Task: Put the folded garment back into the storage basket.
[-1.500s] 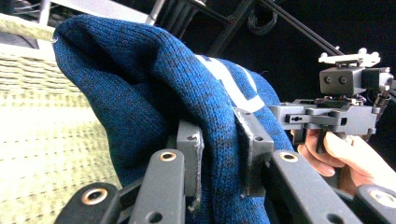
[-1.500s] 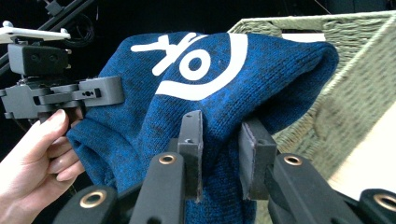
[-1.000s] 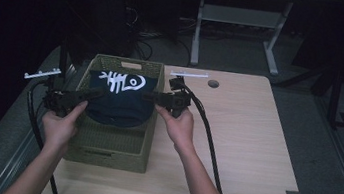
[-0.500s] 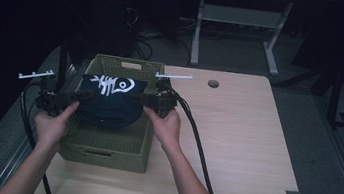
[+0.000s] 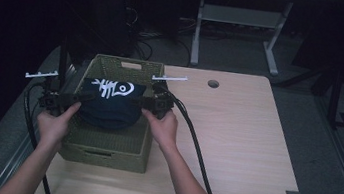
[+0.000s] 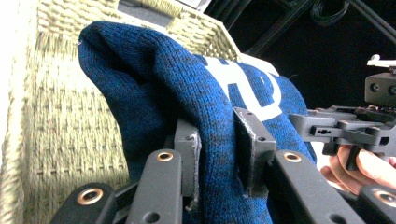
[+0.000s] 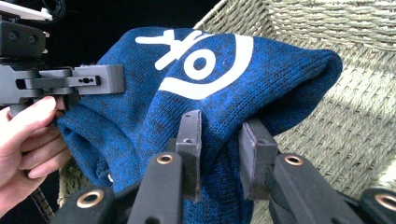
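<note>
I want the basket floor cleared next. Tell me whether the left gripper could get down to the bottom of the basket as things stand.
Probably not yet. The left gripper is shut on the blue knit sweater, which hangs over the wicker basket between it and the right gripper, covering the way down.

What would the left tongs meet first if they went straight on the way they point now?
Probably the blue knit sweater they already pinch; beyond it, likely the right tongs facing them over the wicker basket, though depth is unclear.
</note>
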Available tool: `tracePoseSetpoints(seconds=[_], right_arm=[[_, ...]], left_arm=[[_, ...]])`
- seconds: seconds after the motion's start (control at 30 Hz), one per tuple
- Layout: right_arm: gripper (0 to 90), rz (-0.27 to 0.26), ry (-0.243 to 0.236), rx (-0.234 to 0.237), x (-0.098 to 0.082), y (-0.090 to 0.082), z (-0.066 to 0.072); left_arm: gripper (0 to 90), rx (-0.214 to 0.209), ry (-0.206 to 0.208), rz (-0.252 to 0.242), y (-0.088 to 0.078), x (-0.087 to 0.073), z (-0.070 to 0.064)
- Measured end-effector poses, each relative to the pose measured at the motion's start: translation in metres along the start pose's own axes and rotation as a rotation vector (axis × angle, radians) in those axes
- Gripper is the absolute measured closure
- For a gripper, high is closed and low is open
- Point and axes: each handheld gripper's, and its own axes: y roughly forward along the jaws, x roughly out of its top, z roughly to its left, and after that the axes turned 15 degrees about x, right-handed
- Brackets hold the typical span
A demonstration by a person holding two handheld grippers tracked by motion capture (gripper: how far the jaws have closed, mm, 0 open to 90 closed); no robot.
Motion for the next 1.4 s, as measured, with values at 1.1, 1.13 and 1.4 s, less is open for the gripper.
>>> tracePoseSetpoints(seconds=[1.1, 1.13, 1.4], right_arm=[[50.1, 0.032, -0.149, -0.111, -0.001, -0.007, 0.001], [50.1, 0.032, -0.149, -0.111, -0.001, -0.007, 0.001], [48.3, 0.006, -0.157, -0.039, 0.003, -0.024, 0.008]], left_arm=[[43.5, 0.162, 0.056, -0.001, 0.009, 0.003, -0.005], [43.7, 0.162, 0.056, -0.001, 0.009, 0.003, -0.005], [44.1, 0.137, 0.071, -0.022, 0.002, 0.003, -0.011]])
